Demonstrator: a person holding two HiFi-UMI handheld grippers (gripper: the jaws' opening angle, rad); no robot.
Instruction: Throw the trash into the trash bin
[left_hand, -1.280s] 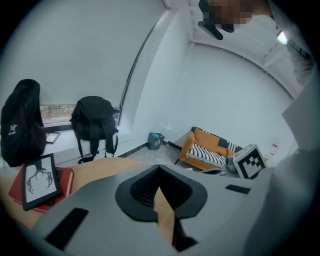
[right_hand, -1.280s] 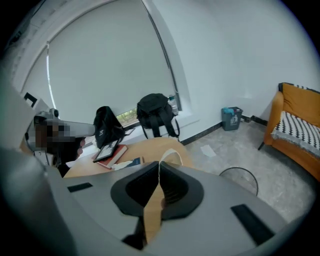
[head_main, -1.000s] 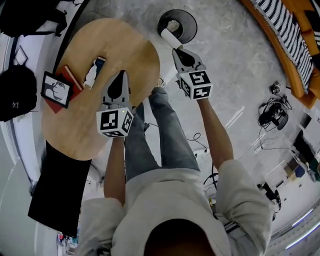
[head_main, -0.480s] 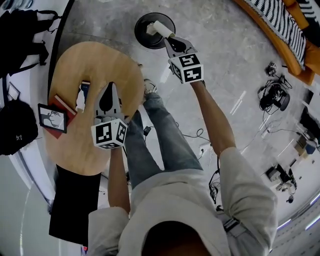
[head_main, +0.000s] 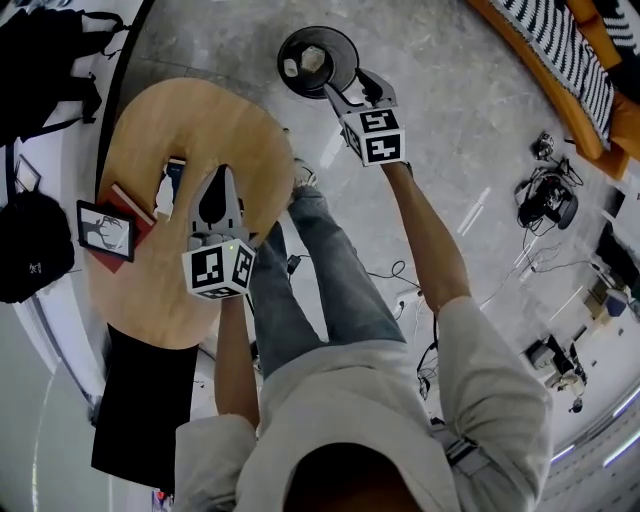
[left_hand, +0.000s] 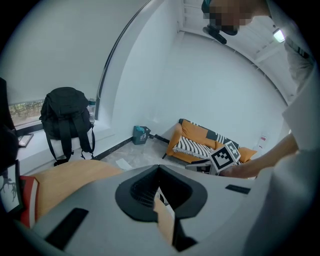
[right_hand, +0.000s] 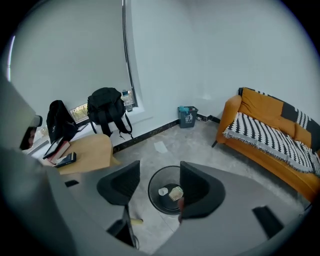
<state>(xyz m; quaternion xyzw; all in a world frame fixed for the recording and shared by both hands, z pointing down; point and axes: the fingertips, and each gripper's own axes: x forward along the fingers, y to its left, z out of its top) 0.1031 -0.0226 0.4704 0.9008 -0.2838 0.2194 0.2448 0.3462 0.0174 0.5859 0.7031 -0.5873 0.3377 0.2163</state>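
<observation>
A black round trash bin (head_main: 345, 45) stands on the grey floor beyond the table. A white cup-like piece (head_main: 290, 68) and a pale crumpled piece (head_main: 313, 58) lie inside it. My right gripper (head_main: 352, 86) hangs over the bin's near rim, its jaws opening with nothing between them. In the right gripper view the bin (right_hand: 153, 198) shows between the spread jaws of the right gripper (right_hand: 159, 176), with the white piece (right_hand: 163, 191) and a tan piece (right_hand: 175, 193) at its bottom. My left gripper (head_main: 222, 172) hovers shut over the wooden table (head_main: 200, 115), holding nothing I can see.
On the table's left lie a framed picture (head_main: 105, 228), a red book (head_main: 137, 212) and a small dark device (head_main: 171, 180). Black backpacks (head_main: 30, 245) stand by the wall. An orange sofa (right_hand: 272, 132) and a small blue bin (right_hand: 188, 116) are further off. Cables (head_main: 545, 195) lie on the floor at right.
The right gripper carried a white rolled piece over the bin, then its jaws opened; the piece now lies inside the bin. The left gripper stayed over the table.
</observation>
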